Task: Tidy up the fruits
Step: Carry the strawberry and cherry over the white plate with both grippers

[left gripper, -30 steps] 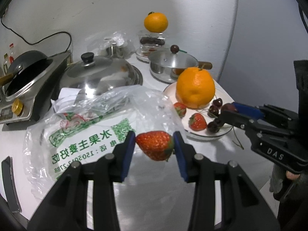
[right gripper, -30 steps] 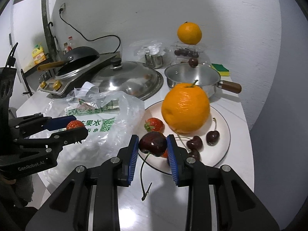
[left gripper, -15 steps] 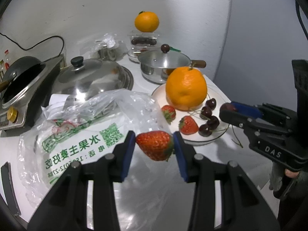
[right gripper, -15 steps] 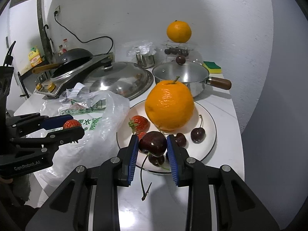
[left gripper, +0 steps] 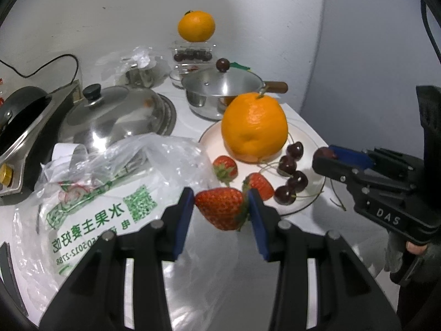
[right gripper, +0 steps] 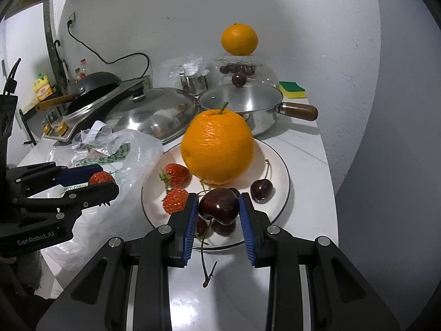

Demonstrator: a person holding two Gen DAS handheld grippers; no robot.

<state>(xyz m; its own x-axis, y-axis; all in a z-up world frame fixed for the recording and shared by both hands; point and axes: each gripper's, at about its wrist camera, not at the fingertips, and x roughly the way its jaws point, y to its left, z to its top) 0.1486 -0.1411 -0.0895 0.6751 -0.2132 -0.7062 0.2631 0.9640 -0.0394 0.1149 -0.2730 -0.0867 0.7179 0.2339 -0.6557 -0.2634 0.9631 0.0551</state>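
Note:
My left gripper (left gripper: pixel 220 211) is shut on a red strawberry (left gripper: pixel 220 209), held above the plastic bag (left gripper: pixel 115 193) near the plate's left edge. My right gripper (right gripper: pixel 219 215) is shut on a dark cherry (right gripper: pixel 219 205) with its stem hanging down, over the plate's front rim. The white plate (right gripper: pixel 278 165) holds a large orange (right gripper: pixel 217 149), two strawberries (right gripper: pixel 176 175) and several cherries (right gripper: pixel 261 189). The right gripper also shows in the left wrist view (left gripper: pixel 325 155), and the left gripper in the right wrist view (right gripper: pixel 102 182).
A steel pot with a lid (right gripper: pixel 242 102) stands behind the plate, a large steel lid (right gripper: pixel 157 113) to its left, and a pan on a cooker (right gripper: pixel 91 91) further left. A second orange (right gripper: pixel 239 40) sits on a clear box of cherries at the back. A sponge (right gripper: pixel 292 89) lies at the back right.
Both grippers have moved toward the plate with their fruit held. The plate and orange appear nearer and larger in both views.

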